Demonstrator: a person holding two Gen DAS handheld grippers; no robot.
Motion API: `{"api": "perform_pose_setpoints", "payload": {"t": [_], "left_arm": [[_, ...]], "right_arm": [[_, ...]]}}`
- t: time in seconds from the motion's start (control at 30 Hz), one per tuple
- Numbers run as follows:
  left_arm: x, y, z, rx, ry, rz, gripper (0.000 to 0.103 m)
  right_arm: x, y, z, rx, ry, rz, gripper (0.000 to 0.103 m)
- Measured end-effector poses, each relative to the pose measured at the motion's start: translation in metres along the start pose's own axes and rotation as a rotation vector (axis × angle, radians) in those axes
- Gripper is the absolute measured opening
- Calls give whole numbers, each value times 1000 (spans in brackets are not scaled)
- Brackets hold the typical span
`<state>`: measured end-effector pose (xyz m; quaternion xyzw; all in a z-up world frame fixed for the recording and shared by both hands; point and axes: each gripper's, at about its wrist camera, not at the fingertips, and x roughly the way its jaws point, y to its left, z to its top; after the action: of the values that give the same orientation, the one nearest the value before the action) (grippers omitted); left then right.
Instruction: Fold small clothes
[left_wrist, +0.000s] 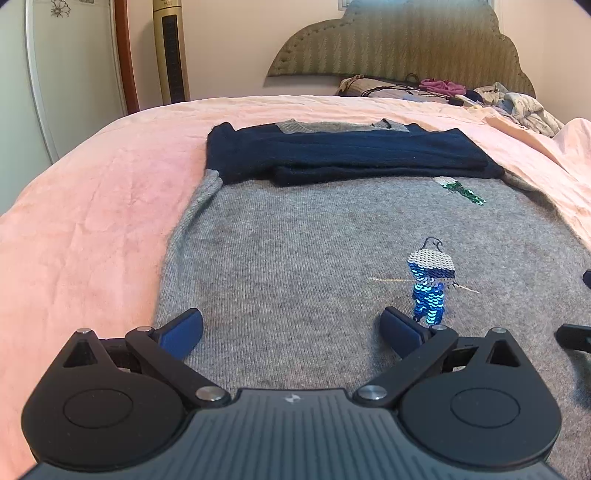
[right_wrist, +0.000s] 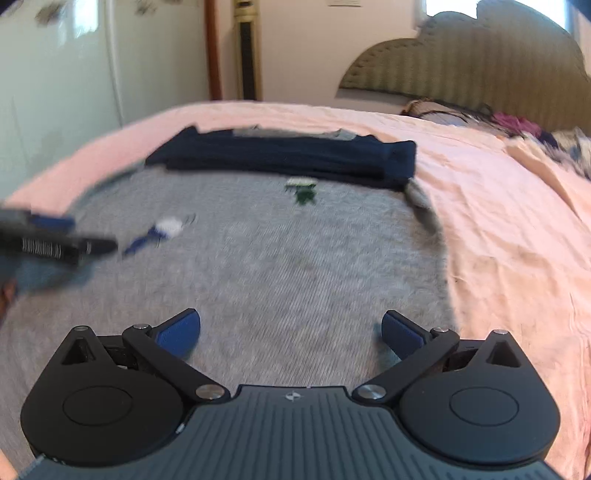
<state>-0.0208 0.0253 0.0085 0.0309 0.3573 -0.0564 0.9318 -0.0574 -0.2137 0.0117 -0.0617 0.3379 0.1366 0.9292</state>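
Observation:
A grey knit sweater (left_wrist: 295, 251) with navy sleeves (left_wrist: 347, 155) folded across its chest lies flat on the pink bed. Sequin figures decorate it, one blue (left_wrist: 430, 284) and one green (left_wrist: 463, 190). My left gripper (left_wrist: 291, 328) hovers open over the sweater's lower left part, nothing between its blue pads. In the blurred right wrist view the same sweater (right_wrist: 277, 258) and its folded navy sleeves (right_wrist: 288, 157) show. My right gripper (right_wrist: 291, 328) is open above the lower right part, near the hem's right edge. The left gripper (right_wrist: 55, 240) appears there at far left.
The pink bedspread (left_wrist: 92, 221) surrounds the sweater on all sides. A padded headboard (left_wrist: 406, 40) stands at the back, with a heap of clothes and cords (left_wrist: 461, 92) below it. A tall fan tower (left_wrist: 171, 51) and white cabinet (left_wrist: 55, 74) stand on the left.

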Motion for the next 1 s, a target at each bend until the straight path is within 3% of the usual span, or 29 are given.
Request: {"api": "perform_pose_setpoints", "payload": {"t": [0.13,0.27,0.33,0.53,0.67,0.77,0.83,1.0], "left_arm": [[-9,-2,-1,-11,23,35,103],[-29,-3,-15,-32,36,-18,103],[-31,-7,-28,16,-1,-1,103],[-50,4,-28,-18,8,9,103],[-93,36,-51,-148,-9,-79,103],[-112,68,-71,-294,28,-132,103],[-116,86,-83,-412,62,-226,103],[-113,104,-96,-570,61,-483,103]], "right_arm": [[-2,-7,0,36,-6,17,103],[-1,-7,0,32,-8,13,103],[1,-6,0,30,-8,11,103],[-12,-11,0,73,-23,21,103],[-61,-42,-13,262,-113,175,103],[-81,-81,-27,425,-65,206,103],[-91,-110,-40,556,-48,218,103],[-85,-158,-76,854,23,452,103]]}}
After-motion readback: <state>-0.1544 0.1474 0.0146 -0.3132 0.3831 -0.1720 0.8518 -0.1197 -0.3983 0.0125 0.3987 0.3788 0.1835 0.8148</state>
